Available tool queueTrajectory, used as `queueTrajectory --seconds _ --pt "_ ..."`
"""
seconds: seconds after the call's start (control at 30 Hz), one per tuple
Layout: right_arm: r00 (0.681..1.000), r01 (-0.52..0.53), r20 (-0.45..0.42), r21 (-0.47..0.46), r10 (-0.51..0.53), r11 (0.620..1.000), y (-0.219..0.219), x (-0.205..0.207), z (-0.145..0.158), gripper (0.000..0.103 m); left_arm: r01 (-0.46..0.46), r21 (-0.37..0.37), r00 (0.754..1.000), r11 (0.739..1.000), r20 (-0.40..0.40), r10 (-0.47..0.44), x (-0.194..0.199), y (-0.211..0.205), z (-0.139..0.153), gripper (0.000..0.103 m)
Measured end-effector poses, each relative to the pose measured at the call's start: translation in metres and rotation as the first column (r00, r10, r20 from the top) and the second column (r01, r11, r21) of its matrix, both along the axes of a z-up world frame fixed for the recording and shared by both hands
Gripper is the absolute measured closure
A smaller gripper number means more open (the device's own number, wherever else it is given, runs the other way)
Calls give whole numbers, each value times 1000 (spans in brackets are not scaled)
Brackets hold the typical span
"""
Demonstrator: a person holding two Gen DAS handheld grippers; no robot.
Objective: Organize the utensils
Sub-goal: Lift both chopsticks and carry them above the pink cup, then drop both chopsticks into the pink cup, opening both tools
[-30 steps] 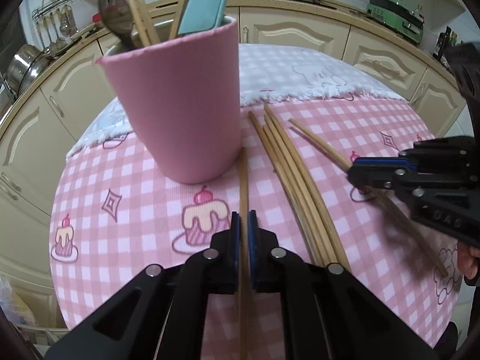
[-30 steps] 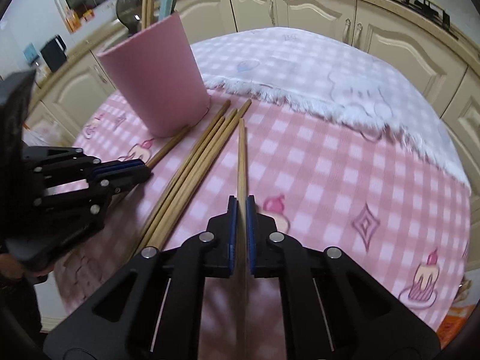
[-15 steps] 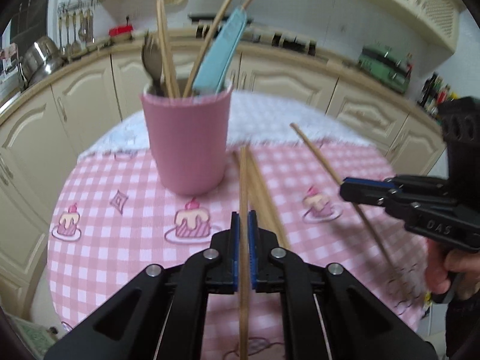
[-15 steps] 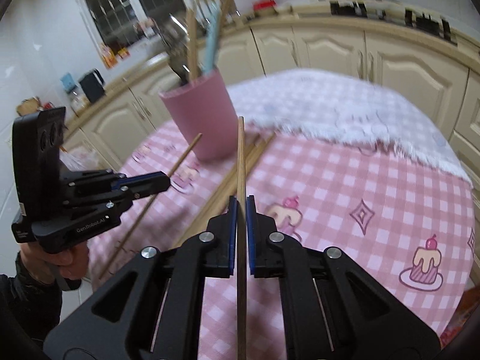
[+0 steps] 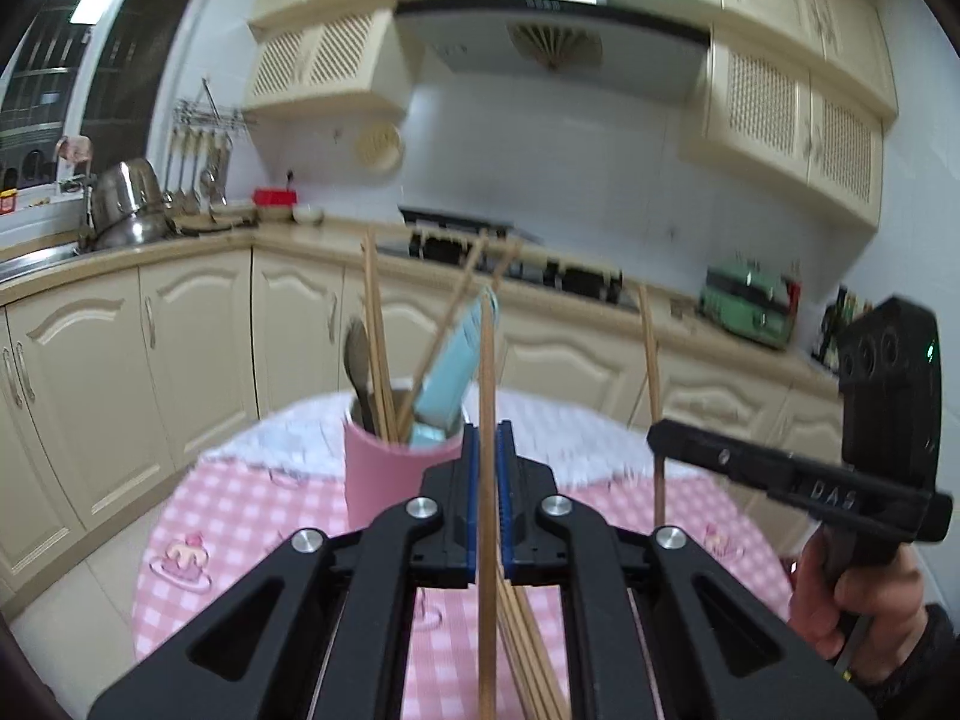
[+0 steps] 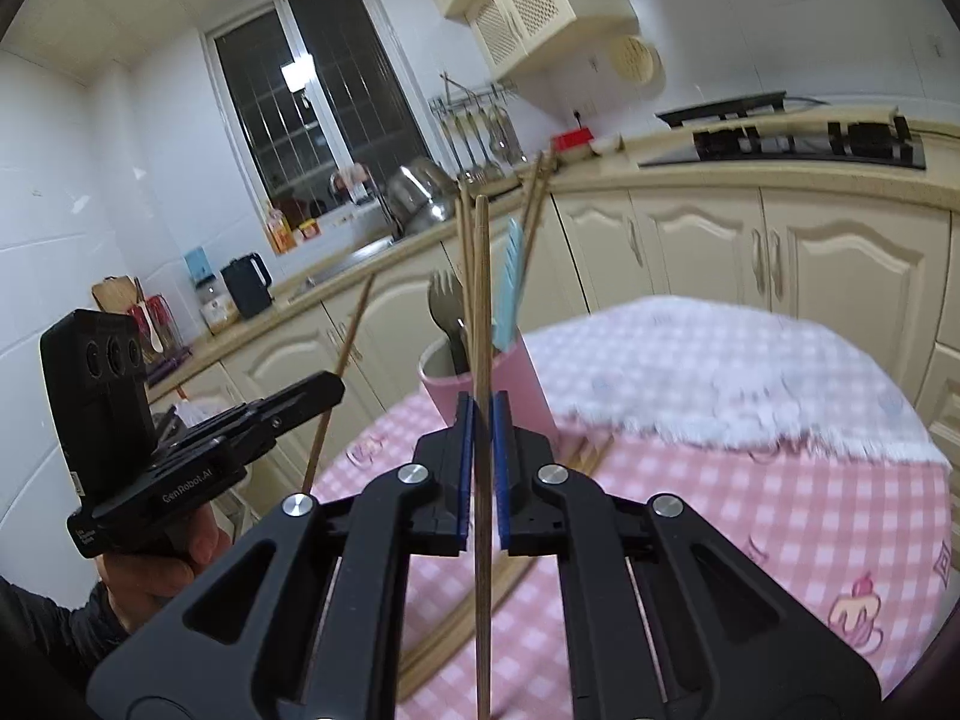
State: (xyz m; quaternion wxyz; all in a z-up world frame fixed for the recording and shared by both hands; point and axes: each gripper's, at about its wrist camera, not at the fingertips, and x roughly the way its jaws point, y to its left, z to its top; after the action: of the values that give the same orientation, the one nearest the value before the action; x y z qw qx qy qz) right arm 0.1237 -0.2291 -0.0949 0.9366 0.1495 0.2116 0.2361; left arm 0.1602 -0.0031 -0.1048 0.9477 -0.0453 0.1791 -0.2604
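Note:
My left gripper (image 5: 486,450) is shut on a wooden chopstick (image 5: 486,372) that stands upright, lifted above the table. My right gripper (image 6: 481,426) is shut on another wooden chopstick (image 6: 480,300), also raised upright. A pink cup (image 5: 384,474) stands ahead on the pink checked tablecloth (image 5: 240,516); it holds chopsticks, a dark spoon and a light blue utensil (image 5: 456,372). The cup also shows in the right wrist view (image 6: 516,384). Several loose chopsticks (image 5: 528,654) lie on the cloth below my left gripper. The right gripper shows at the right of the left wrist view (image 5: 660,435).
The round table carries a white cloth (image 6: 720,372) on its far half. Cream kitchen cabinets (image 5: 180,360) and a counter with a stove (image 5: 516,264) and pots (image 5: 126,204) surround the table. The left gripper with the hand holding it shows in the right wrist view (image 6: 324,390).
Both grippers have lifted their chopsticks off the table and tilted them up from flat to upright. The cup now sits lower and farther in both views.

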Motion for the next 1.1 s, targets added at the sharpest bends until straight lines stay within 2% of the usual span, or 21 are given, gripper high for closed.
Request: queueTrajectory --seconds 0.2,0.33,0.53,0.7,0.8,0.97,1.1 --pt "999 -16 48 14 15 1000 10 7 17 97 -40 -67 998 997 51 43 9 8 16 98" --pt "995 -17 102 26 15 1000 15 14 39 97 -52 -101 993 994 102 62 15 12 28 98" --pt "980 -12 198 48 2 999 23 39 81 97 -85 -170 970 982 210 120 42 16 62 98" --pt "968 4 250 43 -15 999 29 71 105 97 -92 -224 944 970 291 157 66 14 87 98" --pt "966 15 258 56 -29 998 27 88 108 96 -105 -245 932 964 315 182 84 11 94 98" --pt "966 39 251 62 -54 997 25 115 105 96 -104 -261 929 960 319 187 108 2 93 98" --pt "968 48 243 60 -62 997 26 132 99 96 -107 -266 934 958 304 189 126 -5 79 98"
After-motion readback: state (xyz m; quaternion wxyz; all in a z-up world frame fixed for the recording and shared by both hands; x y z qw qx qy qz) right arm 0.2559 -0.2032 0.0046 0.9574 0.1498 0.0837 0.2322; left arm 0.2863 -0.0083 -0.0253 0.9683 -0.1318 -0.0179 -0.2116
